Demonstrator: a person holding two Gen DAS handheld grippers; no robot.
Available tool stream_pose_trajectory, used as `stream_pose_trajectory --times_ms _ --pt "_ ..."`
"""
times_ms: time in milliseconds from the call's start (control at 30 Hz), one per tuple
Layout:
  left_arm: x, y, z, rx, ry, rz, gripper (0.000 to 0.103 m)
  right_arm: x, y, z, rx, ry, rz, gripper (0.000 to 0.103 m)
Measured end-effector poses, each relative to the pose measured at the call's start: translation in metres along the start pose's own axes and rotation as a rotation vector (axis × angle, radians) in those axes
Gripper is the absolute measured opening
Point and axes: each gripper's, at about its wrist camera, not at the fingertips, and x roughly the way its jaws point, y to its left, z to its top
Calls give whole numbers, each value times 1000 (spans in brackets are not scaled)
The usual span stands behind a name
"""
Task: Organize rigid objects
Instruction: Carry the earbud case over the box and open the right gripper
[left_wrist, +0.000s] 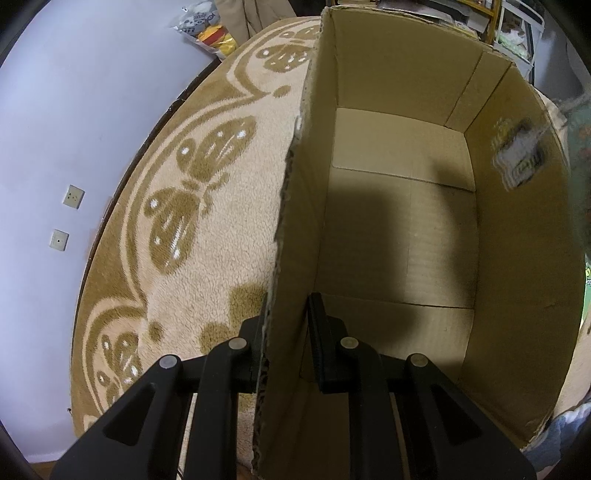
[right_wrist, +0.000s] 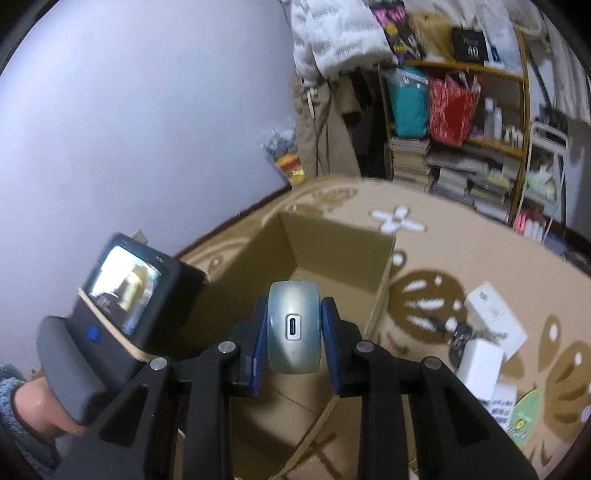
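Observation:
An open cardboard box (left_wrist: 406, 221) sits on a beige rug; its inside is bare. My left gripper (left_wrist: 286, 332) is shut on the box's left wall (left_wrist: 295, 206), one finger outside and one inside. In the right wrist view my right gripper (right_wrist: 293, 332) is shut on a pale blue-grey rounded device (right_wrist: 293, 325) with a USB-C port, held above the box (right_wrist: 332, 258). The left gripper's body with its small screen (right_wrist: 122, 288) shows at the box's left side.
On the rug right of the box lie white boxes (right_wrist: 495, 317), a dark cable tangle (right_wrist: 461, 336) and a green round card (right_wrist: 524, 413). A cluttered shelf (right_wrist: 461, 110) and hanging clothes stand at the back. A lilac wall (left_wrist: 74, 129) borders the rug on the left.

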Motion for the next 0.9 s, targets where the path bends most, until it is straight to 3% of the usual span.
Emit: stream_pose_trajectory --times_ms 300,567,600,633,667,733,900 --pt "0 1 0 -4 0 -1 15 13 -7 -10 14 65 -1 29" --pt "0 -1 -1 1 -6 -1 16 1 -7 -4 5 24 -39 30" --pt "0 -1 -1 -1 -5 6 16 0 -7 -4 1 28 -49 32" --pt "0 0 -1 -2 -6 7 16 -1 -8 -4 1 29 -60 41" --pt "0 0 -1 -5 -5 4 16 -3 -10 -4 4 23 -70 57" --pt "0 0 -1 -4 -5 4 16 -8 -14 -4 8 2 -95 70" --pt "0 0 1 1 -3 9 16 -11 -34 -2 49 8 -134 79"
